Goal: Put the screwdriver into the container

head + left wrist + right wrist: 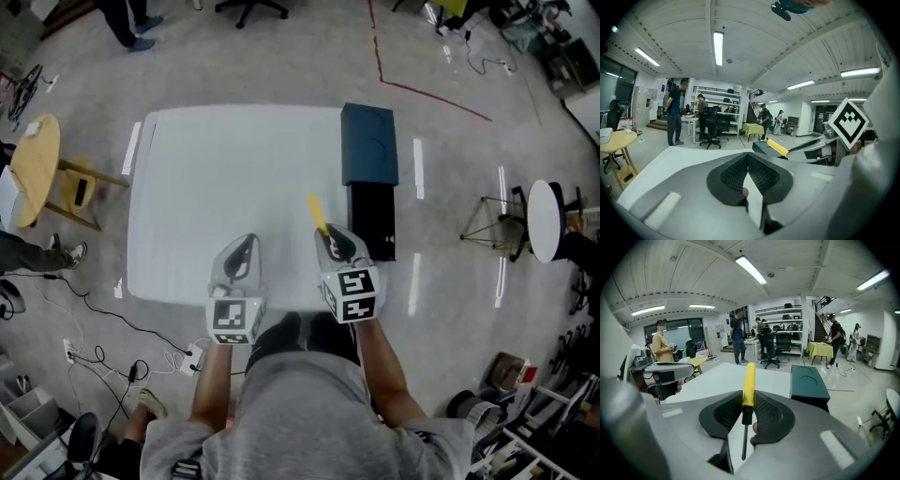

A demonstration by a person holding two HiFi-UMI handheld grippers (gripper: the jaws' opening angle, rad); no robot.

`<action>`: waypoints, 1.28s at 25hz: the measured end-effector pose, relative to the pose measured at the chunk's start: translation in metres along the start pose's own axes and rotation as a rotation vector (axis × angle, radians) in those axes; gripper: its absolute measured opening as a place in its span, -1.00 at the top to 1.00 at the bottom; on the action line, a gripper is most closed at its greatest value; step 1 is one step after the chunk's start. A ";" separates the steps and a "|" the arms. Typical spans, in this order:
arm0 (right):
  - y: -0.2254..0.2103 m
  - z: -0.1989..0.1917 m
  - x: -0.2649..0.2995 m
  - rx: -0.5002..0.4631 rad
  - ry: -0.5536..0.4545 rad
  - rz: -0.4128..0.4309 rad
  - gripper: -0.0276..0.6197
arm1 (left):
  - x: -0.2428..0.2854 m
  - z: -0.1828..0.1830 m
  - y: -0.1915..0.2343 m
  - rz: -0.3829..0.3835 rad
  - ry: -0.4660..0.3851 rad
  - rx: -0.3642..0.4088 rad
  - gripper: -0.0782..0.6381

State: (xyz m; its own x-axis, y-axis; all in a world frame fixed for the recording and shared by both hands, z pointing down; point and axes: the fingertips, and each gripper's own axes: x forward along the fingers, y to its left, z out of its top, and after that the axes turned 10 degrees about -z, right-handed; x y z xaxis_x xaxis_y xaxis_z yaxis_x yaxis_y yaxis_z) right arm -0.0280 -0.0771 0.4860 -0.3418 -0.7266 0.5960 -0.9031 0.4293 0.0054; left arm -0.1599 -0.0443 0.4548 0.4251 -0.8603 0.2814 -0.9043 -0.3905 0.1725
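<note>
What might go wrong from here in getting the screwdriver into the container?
1. The right gripper pinches the screwdriver only at the base of its yellow handle, most of it jutting forward; it may pivot or slip.
2. The teal-topped container shows no opening from here; the drop may be blocked.
3. It stands at the table's right edge, so a miss likely lands on the floor.

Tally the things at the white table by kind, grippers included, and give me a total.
Grippers: 2 (left gripper, right gripper)
Screwdrivers: 1 (yellow-handled screwdriver, clamped in the right gripper)
Boxes: 2 (dark blue box, black box)
Tables: 1 (white table)
Total: 6
</note>
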 end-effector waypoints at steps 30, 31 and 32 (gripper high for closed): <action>-0.157 -0.072 0.016 0.163 0.134 -0.090 0.67 | 0.115 -0.026 -0.106 -0.115 0.126 0.009 0.75; -0.158 -0.075 0.021 0.165 0.143 -0.084 0.68 | 0.120 -0.028 -0.106 -0.115 0.131 0.006 0.75; -0.158 -0.078 0.026 0.167 0.152 -0.078 0.68 | 0.124 -0.030 -0.105 -0.115 0.134 0.002 0.75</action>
State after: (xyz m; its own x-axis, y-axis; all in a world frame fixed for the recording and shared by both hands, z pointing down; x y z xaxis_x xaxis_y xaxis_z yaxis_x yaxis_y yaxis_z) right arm 0.1265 -0.1224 0.5638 -0.2380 -0.6595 0.7131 -0.9599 0.2716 -0.0692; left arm -0.0107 -0.0999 0.4999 0.5267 -0.7586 0.3835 -0.8496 -0.4844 0.2087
